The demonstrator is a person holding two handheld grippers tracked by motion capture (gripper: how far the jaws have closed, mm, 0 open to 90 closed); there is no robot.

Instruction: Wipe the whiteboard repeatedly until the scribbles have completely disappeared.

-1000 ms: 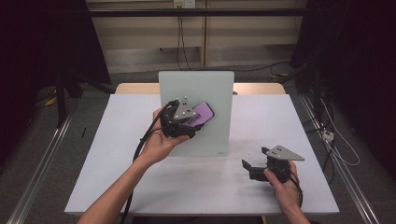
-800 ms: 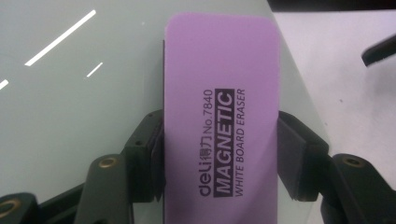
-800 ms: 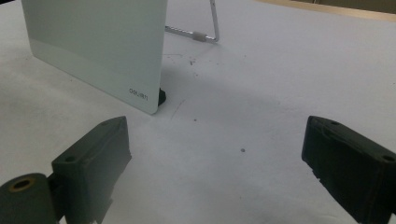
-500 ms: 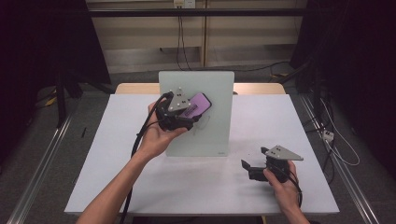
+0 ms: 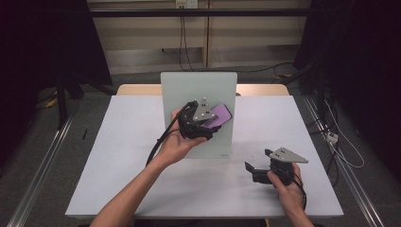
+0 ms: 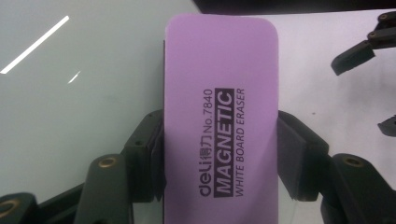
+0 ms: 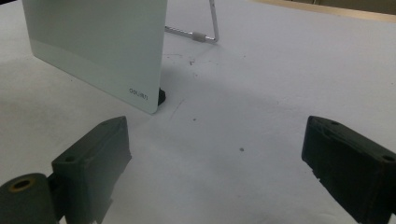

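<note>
While against whiteboard [image 5: 198,90], left gripper [image 5: 213,118] clamped on eraser [image 6: 219,121].

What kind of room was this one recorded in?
Probably a lab or recording studio, not a home: a bare white table ringed by dark curtains, loose cables on the floor, and a small whiteboard standing on the table.

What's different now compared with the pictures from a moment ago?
The left gripper, shut on the purple eraser, slid left across the whiteboard, then back right to roughly where it began, a little lower. It never let go. The right gripper stayed open, resting on the table, and the board kept its place.
</note>
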